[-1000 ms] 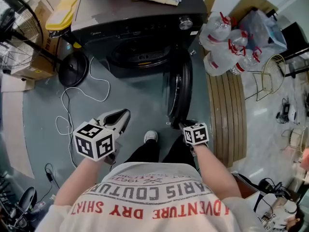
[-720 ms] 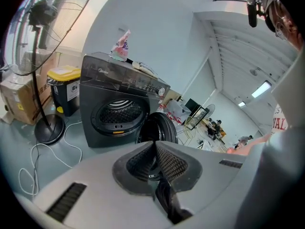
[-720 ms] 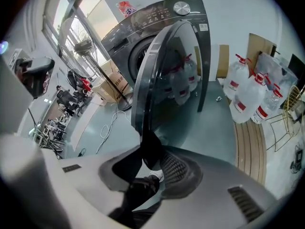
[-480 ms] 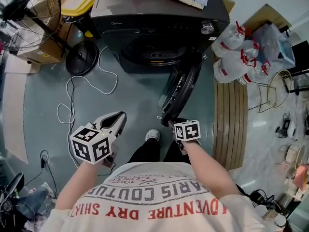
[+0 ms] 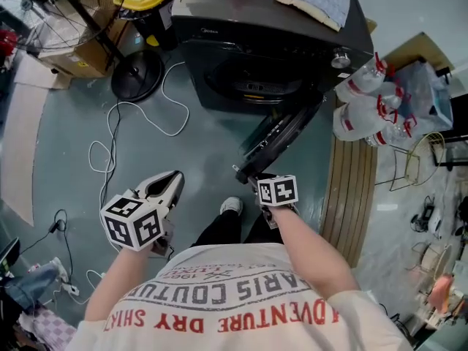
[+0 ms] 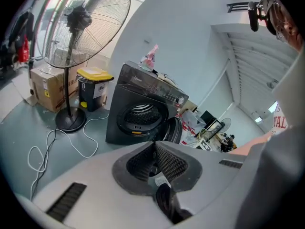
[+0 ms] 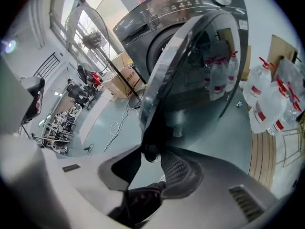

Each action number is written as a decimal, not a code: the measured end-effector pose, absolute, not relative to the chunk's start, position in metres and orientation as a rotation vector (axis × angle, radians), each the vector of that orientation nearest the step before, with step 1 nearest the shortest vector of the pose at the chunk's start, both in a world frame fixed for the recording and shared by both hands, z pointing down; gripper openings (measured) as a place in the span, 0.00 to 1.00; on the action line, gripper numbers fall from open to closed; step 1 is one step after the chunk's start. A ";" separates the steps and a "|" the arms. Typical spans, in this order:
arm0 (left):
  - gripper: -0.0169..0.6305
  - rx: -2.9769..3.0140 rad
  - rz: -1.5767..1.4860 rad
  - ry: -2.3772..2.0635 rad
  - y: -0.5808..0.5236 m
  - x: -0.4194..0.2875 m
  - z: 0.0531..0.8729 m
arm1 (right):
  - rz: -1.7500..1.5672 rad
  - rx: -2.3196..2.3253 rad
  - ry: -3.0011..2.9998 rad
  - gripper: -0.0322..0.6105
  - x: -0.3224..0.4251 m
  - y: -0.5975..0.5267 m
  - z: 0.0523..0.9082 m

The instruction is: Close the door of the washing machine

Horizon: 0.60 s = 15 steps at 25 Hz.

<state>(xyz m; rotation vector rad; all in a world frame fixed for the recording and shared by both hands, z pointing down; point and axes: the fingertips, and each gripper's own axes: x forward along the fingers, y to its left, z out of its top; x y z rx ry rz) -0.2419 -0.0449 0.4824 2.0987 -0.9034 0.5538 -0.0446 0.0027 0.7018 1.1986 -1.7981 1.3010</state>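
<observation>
Grey floor (image 5: 208,148), right hand-held gripper (image 5: 248,178) opening astride door (image 5: 285,130) edge, left hand-held gripper (image 5: 174,178) closed

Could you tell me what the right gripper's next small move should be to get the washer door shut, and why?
Probably push the door further toward the drum opening. The door stands about half open. Its free edge sits between the jaws of the right gripper, and those jaws are opening, so nudging with a jaw looks more apt than gripping.

the grey floor (image 5: 205,152) bears a washing machine (image 5: 270,42), fan base (image 5: 137,74), white cable (image 5: 111,134) and water jugs (image 5: 362,115).
</observation>
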 end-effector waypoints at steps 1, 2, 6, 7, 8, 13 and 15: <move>0.09 2.094 0.549 -0.912 -0.045 -0.246 0.482 | 1.290 1.182 -1.809 0.26 -0.049 -0.001 0.701; 0.09 2.089 0.545 -0.921 -0.044 -0.250 0.481 | 1.285 1.163 -1.823 0.26 -0.054 -0.004 0.700; 0.09 2.072 0.547 -0.952 -0.045 -0.266 0.482 | 1.262 1.074 -1.897 0.29 -0.072 -0.020 0.696; 0.09 2.069 0.552 -0.958 -0.046 -0.269 0.483 | 1.260 1.058 -1.908 0.30 -0.075 -0.024 0.695; 0.09 2.065 0.558 -0.963 -0.047 -0.271 0.485 | 1.259 1.046 -1.918 0.31 -0.077 -0.029 0.694; 0.09 2.047 0.566 -0.987 -0.059 -0.271 0.486 | 1.223 0.954 -2.012 0.32 -0.085 -0.051 0.684; 0.09 2.046 0.566 -0.992 -0.063 -0.268 0.486 | 1.211 0.880 -2.062 0.33 -0.088 -0.057 0.680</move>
